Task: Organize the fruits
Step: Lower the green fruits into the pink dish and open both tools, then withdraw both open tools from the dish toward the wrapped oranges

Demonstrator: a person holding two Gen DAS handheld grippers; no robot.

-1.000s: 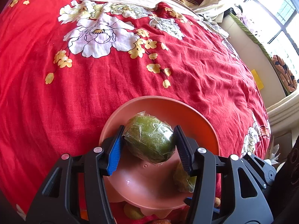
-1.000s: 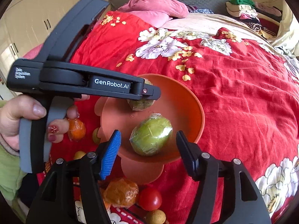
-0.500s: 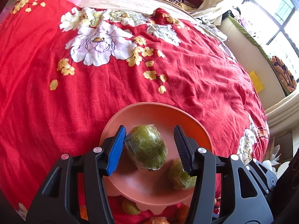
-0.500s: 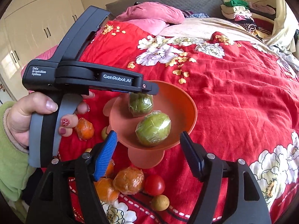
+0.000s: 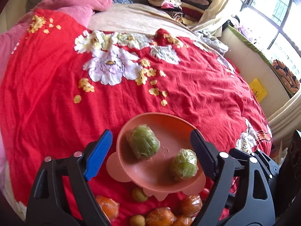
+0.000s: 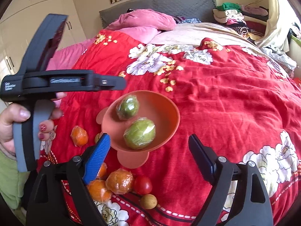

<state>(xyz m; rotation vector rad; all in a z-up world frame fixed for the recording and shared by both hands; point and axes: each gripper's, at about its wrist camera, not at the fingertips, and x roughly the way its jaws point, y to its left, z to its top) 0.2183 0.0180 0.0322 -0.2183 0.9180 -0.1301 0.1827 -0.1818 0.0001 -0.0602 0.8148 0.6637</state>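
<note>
On the red quilt sits the bowl, the reference for all positions below. Inside it: two green fruits in plastic wrap, one toward the far-left side, one toward the near-right side, apart from each other.

Left gripper: jaws wide apart, holding nothing, hovering above the bowl's near side. Right gripper: jaws also wide apart, empty, over the bowl's near edge.

Outside the bowl, on the quilt just on its near side: wrapped oranges, a further orange to its left, one tomato, and small yellow-brown fruits. A few may be hidden behind the gripper bodies; exact count uncertain.

Progress, as judged: early to middle. Green fruits appear sorted into the bowl. Oranges, tomato and small fruits are not yet placed. Whether they belong in this bowl or elsewhere cannot be told; no second container is in view.
</note>
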